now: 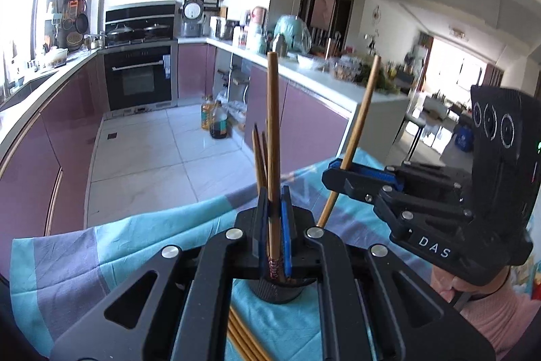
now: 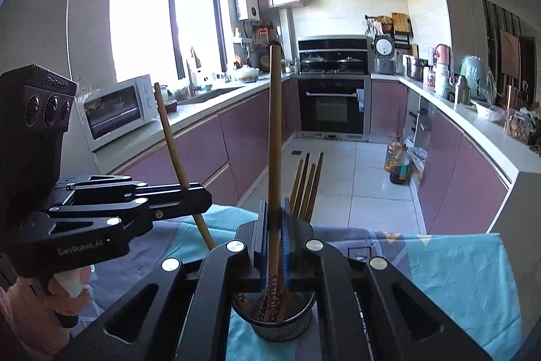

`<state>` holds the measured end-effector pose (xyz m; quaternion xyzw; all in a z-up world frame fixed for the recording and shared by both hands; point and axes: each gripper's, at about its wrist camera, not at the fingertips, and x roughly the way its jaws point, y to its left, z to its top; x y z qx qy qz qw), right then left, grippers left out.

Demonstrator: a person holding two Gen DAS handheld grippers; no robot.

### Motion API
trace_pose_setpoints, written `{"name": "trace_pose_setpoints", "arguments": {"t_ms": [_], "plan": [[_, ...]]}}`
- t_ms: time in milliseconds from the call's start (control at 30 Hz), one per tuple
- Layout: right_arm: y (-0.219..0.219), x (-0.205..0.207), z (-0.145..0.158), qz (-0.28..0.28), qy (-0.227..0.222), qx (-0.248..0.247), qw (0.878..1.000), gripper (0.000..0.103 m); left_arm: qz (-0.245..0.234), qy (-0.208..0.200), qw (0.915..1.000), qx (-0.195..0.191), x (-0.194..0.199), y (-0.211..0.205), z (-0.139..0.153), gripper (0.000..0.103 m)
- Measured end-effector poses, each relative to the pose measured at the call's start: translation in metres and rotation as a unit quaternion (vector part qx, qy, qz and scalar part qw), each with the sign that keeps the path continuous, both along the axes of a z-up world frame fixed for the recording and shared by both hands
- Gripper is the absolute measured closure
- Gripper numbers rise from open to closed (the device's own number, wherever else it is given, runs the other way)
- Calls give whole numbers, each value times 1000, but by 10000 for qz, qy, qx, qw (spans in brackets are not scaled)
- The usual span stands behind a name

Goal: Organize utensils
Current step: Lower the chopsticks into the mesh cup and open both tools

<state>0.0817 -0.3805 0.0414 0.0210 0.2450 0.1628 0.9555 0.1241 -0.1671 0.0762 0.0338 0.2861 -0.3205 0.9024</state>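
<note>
The left gripper (image 1: 276, 219) is clamped on one long brown wooden chopstick (image 1: 272, 137), held upright above a dark mesh metal utensil cup (image 2: 282, 327) that stands on the teal and grey patterned tablecloth (image 1: 135, 239). The right gripper (image 2: 274, 235) pinches a second wooden chopstick (image 2: 274, 137) over the same cup, where other chopsticks (image 2: 306, 188) already lean. More loose chopsticks (image 1: 243, 340) lie on the cloth.

Daylit, bright. Window (image 2: 162, 22) blown out in right view; far doorway (image 1: 456, 66) overexposed in left. Fisheye bends the edges; corners vignette black. Focus sharp, slight haze.
</note>
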Motion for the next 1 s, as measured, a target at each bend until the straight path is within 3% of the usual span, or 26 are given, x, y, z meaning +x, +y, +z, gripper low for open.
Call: {"name": "trace_pose_setpoints", "arguments": {"t_ms": [400, 567, 800, 1000], "plan": [[2, 16, -29, 15, 737, -97, 9972, 97, -138, 418, 9971, 625, 22, -13, -35, 96], [1, 25, -41, 7, 993, -69, 9950, 97, -243, 629, 9952, 716, 35, -20, -46, 96], [-1, 35, -49, -73, 1083, 21, 9941, 97, -128, 736, 9946, 726, 66, -27, -50, 95], [-4, 31, -48, -110, 1006, 138, 9948, 93, 0, 752, 9948, 681, 74, -29, -60, 89]]}}
